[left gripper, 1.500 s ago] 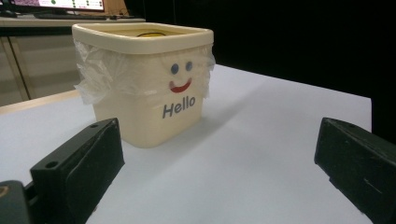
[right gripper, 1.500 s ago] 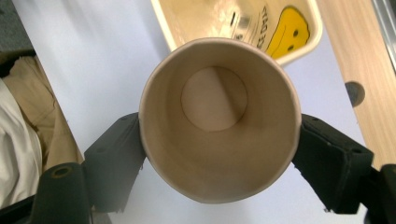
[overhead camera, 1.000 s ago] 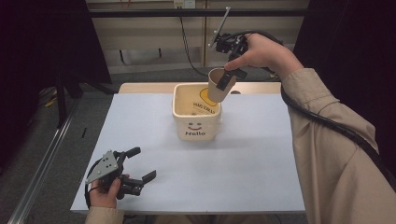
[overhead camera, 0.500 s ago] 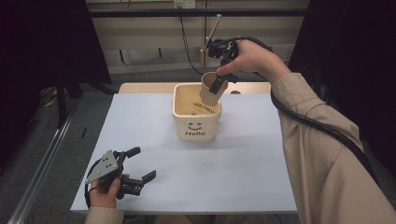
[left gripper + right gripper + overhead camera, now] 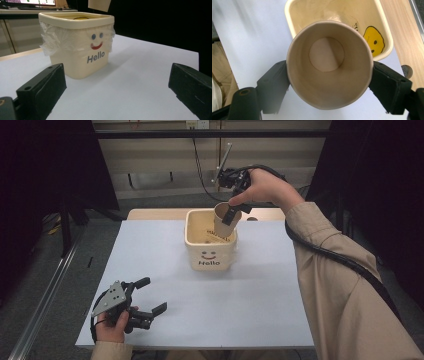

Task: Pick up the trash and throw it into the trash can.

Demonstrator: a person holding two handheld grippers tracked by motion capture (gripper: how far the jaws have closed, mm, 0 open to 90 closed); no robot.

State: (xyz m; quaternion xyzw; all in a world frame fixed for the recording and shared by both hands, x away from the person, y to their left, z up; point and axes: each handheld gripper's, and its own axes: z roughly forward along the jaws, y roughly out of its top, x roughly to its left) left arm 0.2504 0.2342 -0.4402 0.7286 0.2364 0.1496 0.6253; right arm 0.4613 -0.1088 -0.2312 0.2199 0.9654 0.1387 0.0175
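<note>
Left tool (image 5: 150,296) rested low on the white surface (image 5: 260,300), jaws wide and empty, well short of the cream bin (image 5: 210,251). Right tool (image 5: 231,215) clamped on the paper cup (image 5: 223,218), held tilted over the bin's far right rim. Judged mid-drop: needed lowering into the opening, then release. Open room all round the bin; surface's far edge close behind the right tool.

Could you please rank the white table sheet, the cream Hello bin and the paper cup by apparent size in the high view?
1. White table sheet, by far the largest.
2. Cream Hello bin.
3. Paper cup, smallest; the right gripper holds it over the bin, partly covering it, yet it is clearly narrower than the bin's opening.
</note>
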